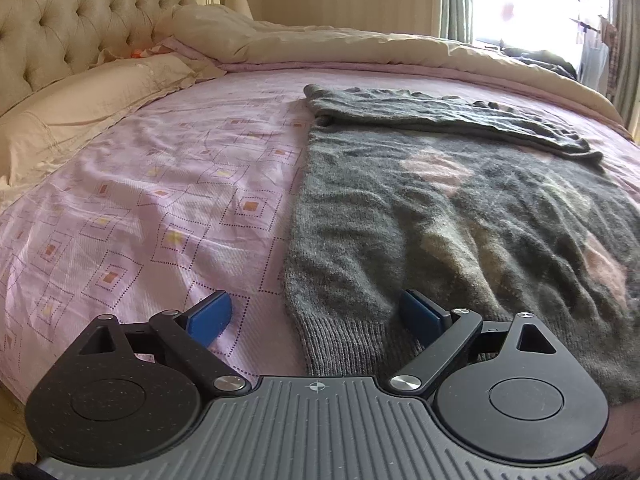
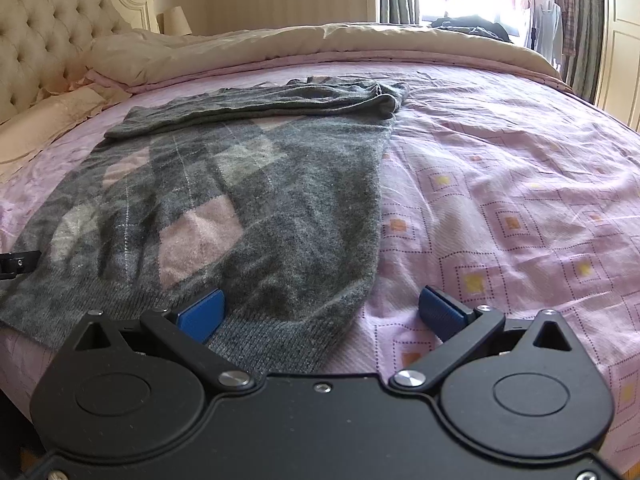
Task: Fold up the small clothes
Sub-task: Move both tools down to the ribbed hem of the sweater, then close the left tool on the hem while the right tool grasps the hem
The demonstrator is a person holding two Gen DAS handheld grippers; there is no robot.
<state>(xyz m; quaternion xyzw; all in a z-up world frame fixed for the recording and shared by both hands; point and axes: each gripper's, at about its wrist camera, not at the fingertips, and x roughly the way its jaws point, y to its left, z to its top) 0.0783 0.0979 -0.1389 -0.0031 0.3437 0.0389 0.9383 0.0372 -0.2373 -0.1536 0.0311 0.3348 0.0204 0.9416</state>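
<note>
Both grippers were tilted down toward the bed from its near edge. The left gripper [image 1: 316, 316] had its jaws spread wide, gripping nothing, straddling the near left hem corner of the grey argyle sweater [image 1: 460, 216]. The right gripper [image 2: 320, 308] was just as wide and empty over the near right hem corner. The sweater lay flat on the pink patterned sheet [image 2: 500, 208], sleeves folded across its far end. Tufted headboard [image 1: 80, 12] far left.
</note>
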